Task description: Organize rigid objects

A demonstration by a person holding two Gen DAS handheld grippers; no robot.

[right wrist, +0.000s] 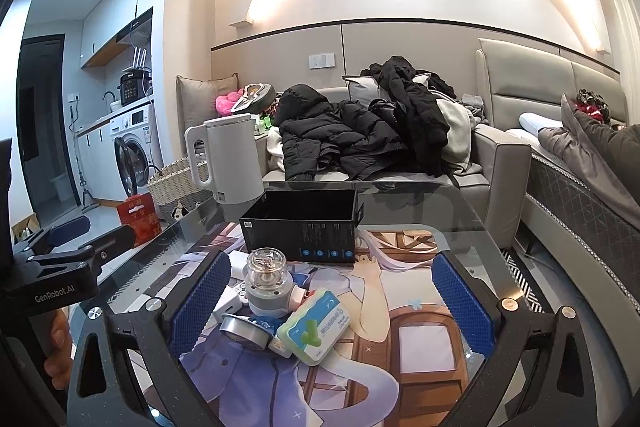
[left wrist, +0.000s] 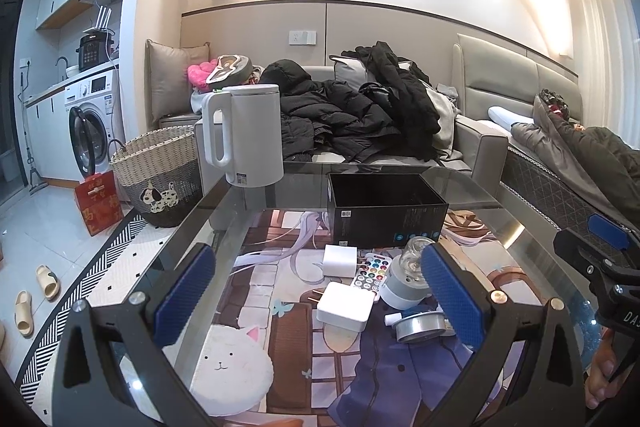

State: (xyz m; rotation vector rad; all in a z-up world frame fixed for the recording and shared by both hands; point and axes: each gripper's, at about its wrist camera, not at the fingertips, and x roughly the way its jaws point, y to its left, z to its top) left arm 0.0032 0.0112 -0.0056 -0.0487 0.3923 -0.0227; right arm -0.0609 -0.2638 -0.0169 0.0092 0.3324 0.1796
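An open black box stands on the glass table. In front of it lies a cluster: two white chargers, a remote with coloured buttons, a grey device with a clear dome, a silver tape roll and a green-and-white packet. My left gripper is open and empty above the chargers. My right gripper is open and empty over the packet; it also shows at the right edge of the left wrist view.
A white kettle stands at the table's far left corner. A sofa piled with black jackets is behind the table. A woven basket, a red bag and slippers are on the floor at left.
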